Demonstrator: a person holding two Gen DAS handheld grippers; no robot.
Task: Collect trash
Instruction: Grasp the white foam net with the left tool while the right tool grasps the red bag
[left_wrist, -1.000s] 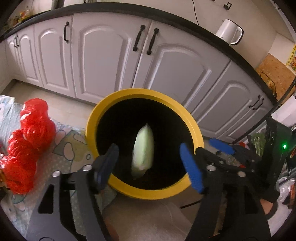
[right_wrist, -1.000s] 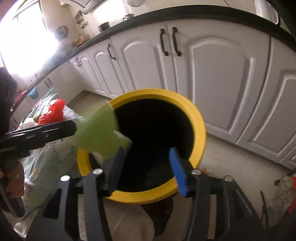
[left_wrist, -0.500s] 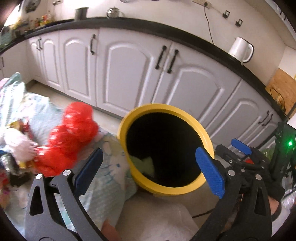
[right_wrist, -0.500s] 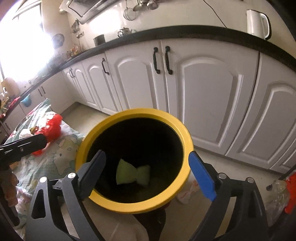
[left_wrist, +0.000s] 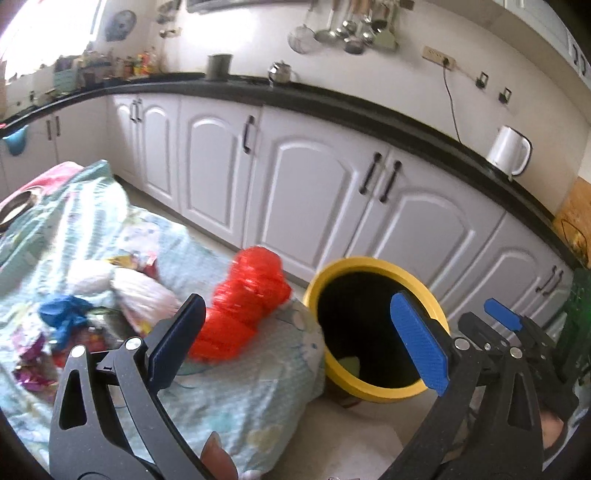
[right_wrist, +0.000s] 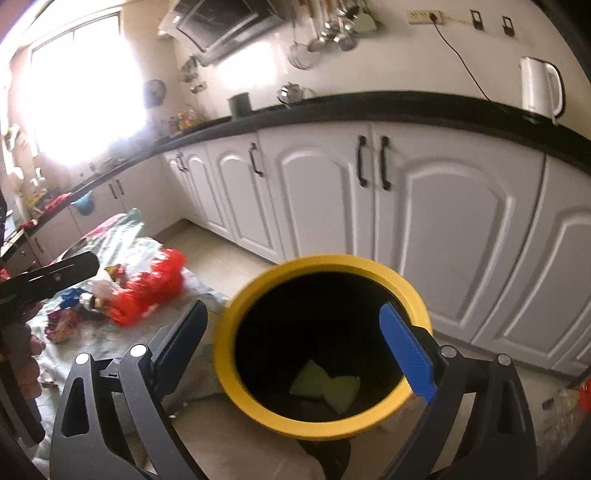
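Both claws wide open, empty: left claw (left_wrist: 299, 341), right claw (right_wrist: 295, 349). Pale green wrapper (right_wrist: 325, 386) lying in yellow bin (right_wrist: 236, 354). Red bag (left_wrist: 243, 314), scattered wrappers (left_wrist: 62, 332) on patterned cloth (left_wrist: 240, 398) beside bin.

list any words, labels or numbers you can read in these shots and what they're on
None can be read.
Wrappers on the cloth: print too blurred.
Kettle: no marking shows.
Yellow bin and green packets in it: no text visible.
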